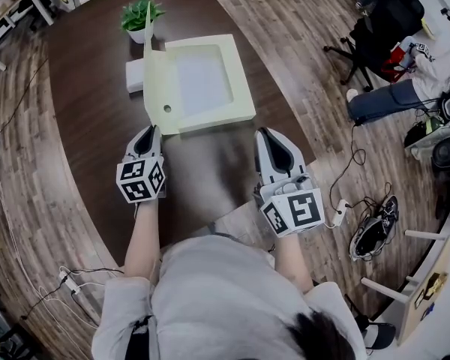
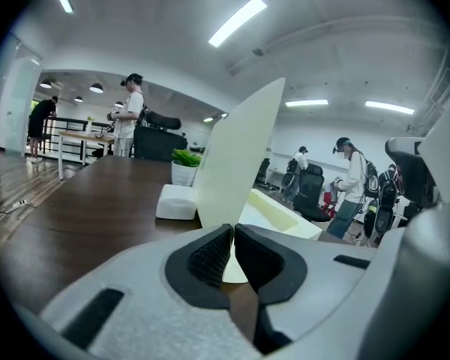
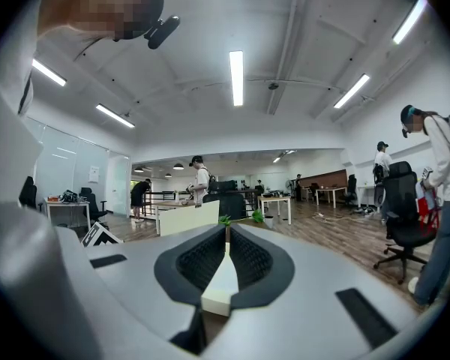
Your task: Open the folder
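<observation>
A pale yellow box folder (image 1: 210, 115) lies on the dark table (image 1: 90, 126). Its cover (image 1: 157, 88) stands upright along the left side. My left gripper (image 1: 153, 130) sits just short of the folder's near left corner, jaws shut with nothing between them. In the left gripper view the cover (image 2: 236, 156) rises straight beyond the left gripper (image 2: 232, 231). My right gripper (image 1: 264, 133) rests near the folder's near right corner, also shut and empty. In the right gripper view the folder's corner (image 3: 219, 287) shows low behind the right gripper (image 3: 227, 231).
A small potted plant (image 1: 140, 17) and a flat white box (image 1: 135, 75) stand beyond and left of the folder. The table's curved edge runs close to my right arm. A seated person (image 1: 405, 88), an office chair (image 1: 382, 21) and cables (image 1: 352, 193) are on the right.
</observation>
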Demonstrator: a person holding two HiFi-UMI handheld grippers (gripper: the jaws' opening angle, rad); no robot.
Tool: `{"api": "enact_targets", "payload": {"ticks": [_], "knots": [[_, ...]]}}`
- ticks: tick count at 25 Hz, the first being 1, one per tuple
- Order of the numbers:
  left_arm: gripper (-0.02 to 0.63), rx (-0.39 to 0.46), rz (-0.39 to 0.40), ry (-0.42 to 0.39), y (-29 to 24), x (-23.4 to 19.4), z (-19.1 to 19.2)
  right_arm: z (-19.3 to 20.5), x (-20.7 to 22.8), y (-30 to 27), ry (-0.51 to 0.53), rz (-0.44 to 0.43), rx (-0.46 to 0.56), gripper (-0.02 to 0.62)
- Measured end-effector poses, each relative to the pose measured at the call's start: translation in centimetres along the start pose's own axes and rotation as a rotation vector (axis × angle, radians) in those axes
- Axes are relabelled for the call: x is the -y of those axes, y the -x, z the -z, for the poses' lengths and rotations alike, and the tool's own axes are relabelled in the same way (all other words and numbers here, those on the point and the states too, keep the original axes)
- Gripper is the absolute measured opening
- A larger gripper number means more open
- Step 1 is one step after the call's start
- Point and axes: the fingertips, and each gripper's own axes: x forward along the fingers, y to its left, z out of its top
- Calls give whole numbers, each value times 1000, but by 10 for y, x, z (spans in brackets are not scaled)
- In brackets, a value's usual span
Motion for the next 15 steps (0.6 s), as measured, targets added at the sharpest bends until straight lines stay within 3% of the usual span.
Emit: {"api": "enact_targets", "payload": {"ticks": [15], "knots": [[25,17,48,-54,11,28,-8,-19,-7,34,24,28,41,21]]}}
